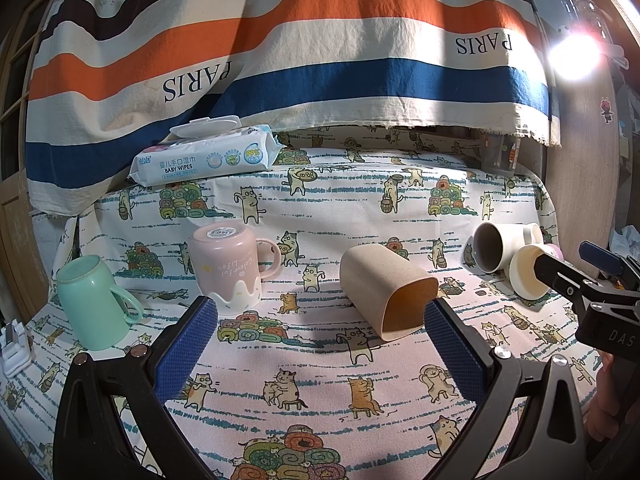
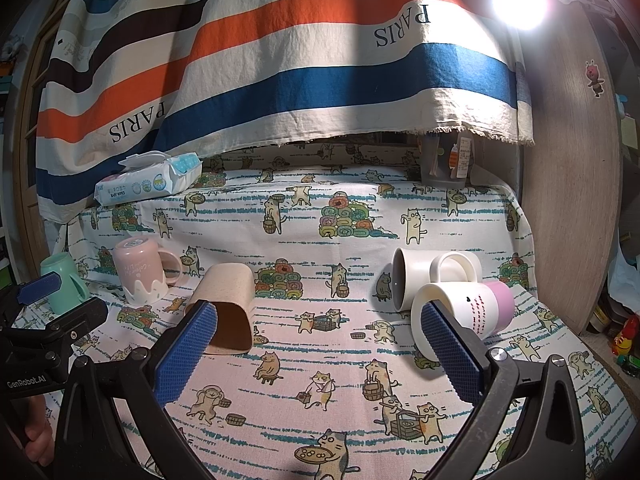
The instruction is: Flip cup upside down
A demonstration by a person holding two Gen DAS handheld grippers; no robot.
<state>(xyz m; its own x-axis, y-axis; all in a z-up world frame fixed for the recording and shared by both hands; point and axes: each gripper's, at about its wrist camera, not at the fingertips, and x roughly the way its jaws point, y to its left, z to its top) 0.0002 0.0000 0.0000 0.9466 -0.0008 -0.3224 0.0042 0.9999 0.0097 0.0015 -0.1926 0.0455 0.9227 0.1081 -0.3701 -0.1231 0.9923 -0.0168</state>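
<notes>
A tan handleless cup [image 1: 386, 294] lies on its side on the cat-print cloth, mouth toward me; it also shows in the right wrist view [image 2: 230, 308]. A white mug [image 2: 434, 280] and a white-and-pink mug [image 2: 468, 316] lie on their sides at the right. A pink mug [image 1: 228, 268] and a mint green mug [image 1: 90, 300] stand upside down at the left. My left gripper [image 1: 320, 344] is open and empty, just in front of the tan cup. My right gripper [image 2: 318, 348] is open and empty, its right finger in front of the white-and-pink mug.
A pack of baby wipes [image 1: 204, 156] lies at the back left. A striped cloth [image 1: 280, 52] hangs behind the table. A dark container [image 2: 446, 164] stands at the back right. A wooden panel [image 2: 572, 184] borders the right side. A bright lamp [image 2: 520, 0] glares at the top right.
</notes>
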